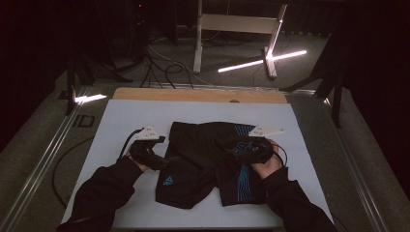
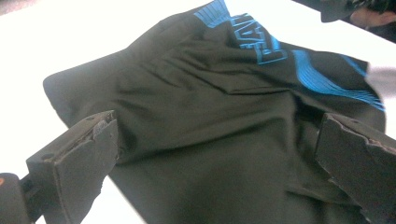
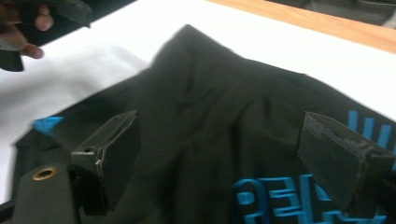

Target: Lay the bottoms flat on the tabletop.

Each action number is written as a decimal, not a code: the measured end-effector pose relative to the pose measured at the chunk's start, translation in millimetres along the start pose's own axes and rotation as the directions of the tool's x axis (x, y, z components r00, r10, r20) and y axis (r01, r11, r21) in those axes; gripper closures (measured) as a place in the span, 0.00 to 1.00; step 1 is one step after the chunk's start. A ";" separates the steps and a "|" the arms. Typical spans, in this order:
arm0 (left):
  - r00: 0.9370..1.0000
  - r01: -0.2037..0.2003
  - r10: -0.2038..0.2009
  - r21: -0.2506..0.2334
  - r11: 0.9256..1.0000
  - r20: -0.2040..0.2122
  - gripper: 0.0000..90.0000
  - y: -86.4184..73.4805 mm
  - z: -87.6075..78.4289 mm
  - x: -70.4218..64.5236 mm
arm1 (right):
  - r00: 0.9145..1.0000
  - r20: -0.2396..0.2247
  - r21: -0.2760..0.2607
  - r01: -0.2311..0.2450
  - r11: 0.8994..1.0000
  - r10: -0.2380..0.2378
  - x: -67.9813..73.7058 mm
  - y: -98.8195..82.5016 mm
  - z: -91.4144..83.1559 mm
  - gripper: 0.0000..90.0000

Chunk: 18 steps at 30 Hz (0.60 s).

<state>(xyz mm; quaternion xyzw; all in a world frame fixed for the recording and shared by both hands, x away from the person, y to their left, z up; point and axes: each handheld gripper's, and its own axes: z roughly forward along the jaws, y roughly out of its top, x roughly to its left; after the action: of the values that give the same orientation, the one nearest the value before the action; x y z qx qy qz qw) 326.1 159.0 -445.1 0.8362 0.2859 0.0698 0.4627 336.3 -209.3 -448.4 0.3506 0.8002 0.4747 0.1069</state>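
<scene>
Black shorts [image 1: 208,162] with blue print lie crumpled mid-mat [image 1: 121,116] — left gripper [image 1: 167,159] at 9 o'clock, right gripper [image 1: 229,150] at 3, both spread wide, grasping nothing. Best pinch opposite hems — then pull flat.

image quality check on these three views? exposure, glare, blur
High view: dim, room underexposed, light strips on the floor blow out, black shorts lose detail. Left gripper view: white table sheet overexposed, focus fair. Right gripper view: soft, blue lettering smeared, sheet glaring.
</scene>
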 end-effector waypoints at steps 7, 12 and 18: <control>0.999 -0.041 0.043 -0.034 0.999 0.034 0.01 -10.7 -18.3 -25.1 | 0.996 -0.073 -0.003 0.049 0.999 -0.049 46.0 -4.2 -1.1 0.15; 0.997 -0.054 0.056 -0.032 0.998 0.045 0.03 -21.0 -24.4 -39.4 | 0.987 -0.134 0.051 0.101 0.994 -0.093 79.8 -16.2 11.6 0.16; 0.995 -0.073 0.075 -0.020 0.997 0.065 0.06 -36.7 -23.6 -57.4 | 0.976 -0.175 0.067 0.145 0.987 -0.131 107.0 -30.9 30.1 0.36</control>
<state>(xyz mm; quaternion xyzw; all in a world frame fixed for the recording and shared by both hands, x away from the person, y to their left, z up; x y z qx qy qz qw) 254.4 160.1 -453.2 0.8440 0.2388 0.0620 0.4763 259.1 -127.1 -472.7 0.2563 0.8469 0.4624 0.0568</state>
